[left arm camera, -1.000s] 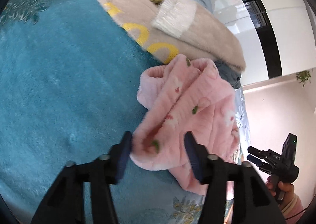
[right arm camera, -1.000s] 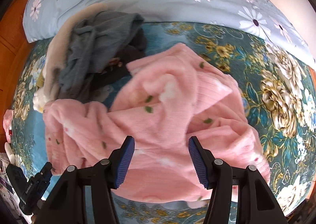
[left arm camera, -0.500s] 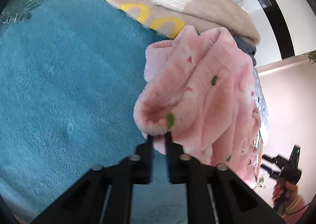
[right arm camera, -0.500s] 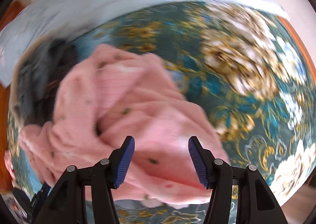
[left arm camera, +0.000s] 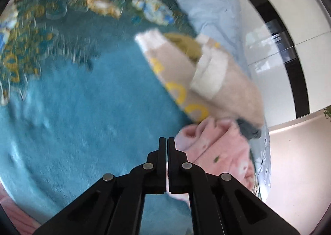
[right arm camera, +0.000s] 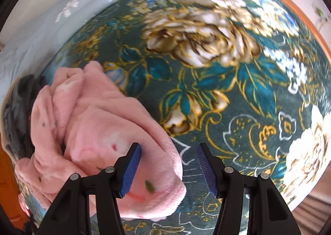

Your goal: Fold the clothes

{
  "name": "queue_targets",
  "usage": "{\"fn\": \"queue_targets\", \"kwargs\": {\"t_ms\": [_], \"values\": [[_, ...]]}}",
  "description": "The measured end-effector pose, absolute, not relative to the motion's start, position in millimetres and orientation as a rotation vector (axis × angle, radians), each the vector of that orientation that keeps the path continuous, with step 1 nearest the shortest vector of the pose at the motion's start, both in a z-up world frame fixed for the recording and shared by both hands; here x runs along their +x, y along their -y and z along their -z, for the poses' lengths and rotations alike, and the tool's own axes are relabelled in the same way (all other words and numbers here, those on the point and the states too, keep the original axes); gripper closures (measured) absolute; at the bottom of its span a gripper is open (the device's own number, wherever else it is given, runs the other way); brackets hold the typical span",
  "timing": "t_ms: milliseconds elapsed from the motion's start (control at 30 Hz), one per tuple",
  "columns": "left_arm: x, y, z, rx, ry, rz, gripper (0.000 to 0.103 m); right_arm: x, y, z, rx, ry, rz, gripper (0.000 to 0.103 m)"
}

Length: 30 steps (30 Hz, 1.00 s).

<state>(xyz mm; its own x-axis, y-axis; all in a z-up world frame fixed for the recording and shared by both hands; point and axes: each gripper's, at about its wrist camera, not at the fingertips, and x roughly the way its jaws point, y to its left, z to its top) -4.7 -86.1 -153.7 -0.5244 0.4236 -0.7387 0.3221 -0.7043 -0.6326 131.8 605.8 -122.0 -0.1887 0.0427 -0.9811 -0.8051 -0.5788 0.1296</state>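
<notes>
A fluffy pink garment with small green and red marks lies crumpled on the teal floral blanket point(right arm camera: 238, 90). In the left wrist view the pink garment point(left arm camera: 219, 150) sits just right of my left gripper point(left arm camera: 166, 141), whose jaws are pressed together with no cloth showing between the tips. In the right wrist view the pink garment point(right arm camera: 99, 131) fills the lower left. My right gripper point(right arm camera: 168, 164) points steeply down with its blue pads point(right arm camera: 132, 166) apart. The garment's rounded edge reaches under the left pad and partway into the gap. The right pad hangs over bare blanket.
A beige sweater with yellow letters point(left arm camera: 219, 94) and an olive piece point(left arm camera: 184, 42) lie beyond the pink garment. Grey clothing point(right arm camera: 16, 110) is bunched at its far side. A pale blue daisy pillow point(left arm camera: 202, 3) lies at the head. Plain teal blanket point(left arm camera: 82, 121) spreads left.
My left gripper closed on the pink garment's cuff, then swung left and tilted up; the cuff now lies beside its tips. My right gripper rolled and swept to the garment's right edge.
</notes>
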Motion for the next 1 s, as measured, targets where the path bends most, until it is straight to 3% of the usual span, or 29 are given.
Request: {"fn": "queue_targets", "kwargs": {"t_ms": [33,67,100,167,300,467,633,700,733,800,1000], "values": [[-5.7,79.4,159.8,-1.518,1.157,-2.395,0.102,132.6,-605.1,125.6,-1.481,-0.917,-1.823,0.042],[-6.8,72.8,165.8,-1.537,1.134,-2.374,0.094,132.7,-604.1,128.1,-1.487,-0.924,-1.821,0.042],[-7.9,65.8,171.7,-1.556,1.108,-2.354,0.074,131.8,-602.9,129.0,-1.494,-0.923,-1.827,0.042],[-11.6,49.2,173.0,-1.567,1.031,-2.322,0.047,129.9,-600.9,130.2,-1.508,-0.918,-1.841,0.042],[-19.5,12.0,173.7,-1.558,0.735,-2.304,0.034,129.1,-603.0,128.2,-1.51,-0.903,-1.854,0.042],[-29.6,-14.8,195.6,-1.654,0.38,-2.294,0.033,133.0,-605.0,137.2,-1.534,-0.915,-1.819,0.042],[-28.3,-16.6,202.4,-1.628,0.431,-2.266,0.034,130.0,-604.6,138.3,-1.545,-0.897,-1.783,0.042],[-26.0,-17.4,202.9,-1.618,0.468,-2.231,0.061,125.6,-601.4,136.3,-1.549,-0.883,-1.782,0.042],[-24.2,-18.0,202.0,-1.618,0.474,-2.229,0.065,123.4,-598.9,135.3,-1.554,-0.874,-1.782,0.042],[-19.7,-19.1,198.7,-1.613,0.479,-2.228,0.087,119.3,-593.5,133.3,-1.564,-0.859,-1.783,0.042],[3.5,-15.8,173.4,-1.507,0.531,-2.212,0.09,115.9,-582.2,127.1,-1.549,-0.852,-1.756,0.042]]}}
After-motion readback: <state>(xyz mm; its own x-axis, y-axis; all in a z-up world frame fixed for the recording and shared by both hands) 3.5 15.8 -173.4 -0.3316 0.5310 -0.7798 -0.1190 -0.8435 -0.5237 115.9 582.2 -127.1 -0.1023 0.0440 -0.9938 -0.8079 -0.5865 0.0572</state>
